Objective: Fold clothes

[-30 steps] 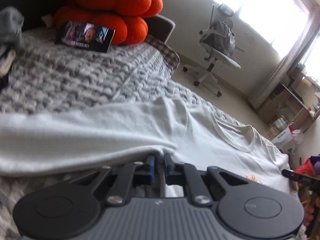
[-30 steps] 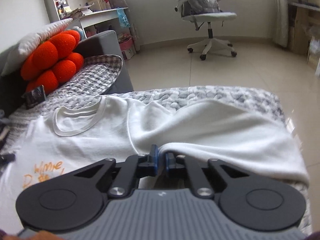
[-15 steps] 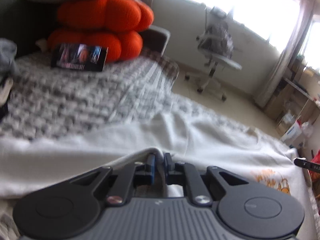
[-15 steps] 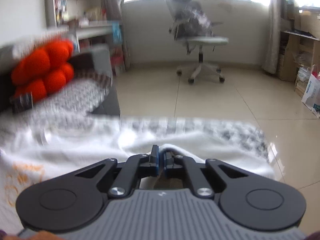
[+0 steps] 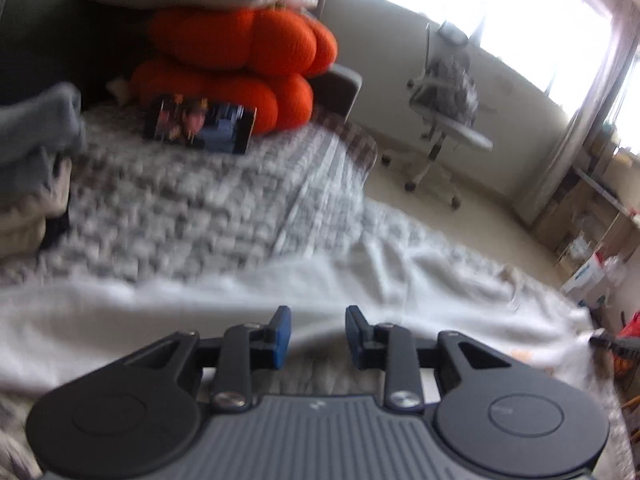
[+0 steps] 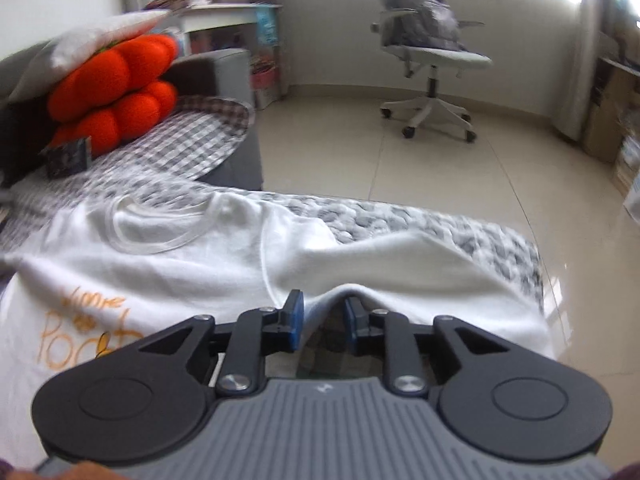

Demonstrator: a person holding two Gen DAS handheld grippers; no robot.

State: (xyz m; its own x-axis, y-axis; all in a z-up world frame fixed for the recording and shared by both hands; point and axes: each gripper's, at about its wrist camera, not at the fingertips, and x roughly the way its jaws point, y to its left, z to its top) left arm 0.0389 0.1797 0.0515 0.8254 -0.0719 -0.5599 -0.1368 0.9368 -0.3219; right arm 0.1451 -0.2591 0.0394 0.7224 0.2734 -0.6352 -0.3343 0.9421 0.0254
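A second ago both grippers were pinched tight on a fold of the white T-shirt; their jaws have just been opening, and the cloth now lies loose.

The left gripper stands narrowly parted, its blue pads clear of the fabric. The shirt's edge lies just ahead of and below the tips, spread across the grey knitted blanket; a gap shows between the pads with blanket and cloth beneath. This view is blurred and now looks over more of the bed than before. Far ahead to the left sit the orange cushion and a small picture card leaning against it.

The right gripper is likewise narrowly parted. A peaked ridge of the shirt's hem rises between its tips, and whether the pads still touch it cannot be told. The neckline and orange lettering lie to its left.
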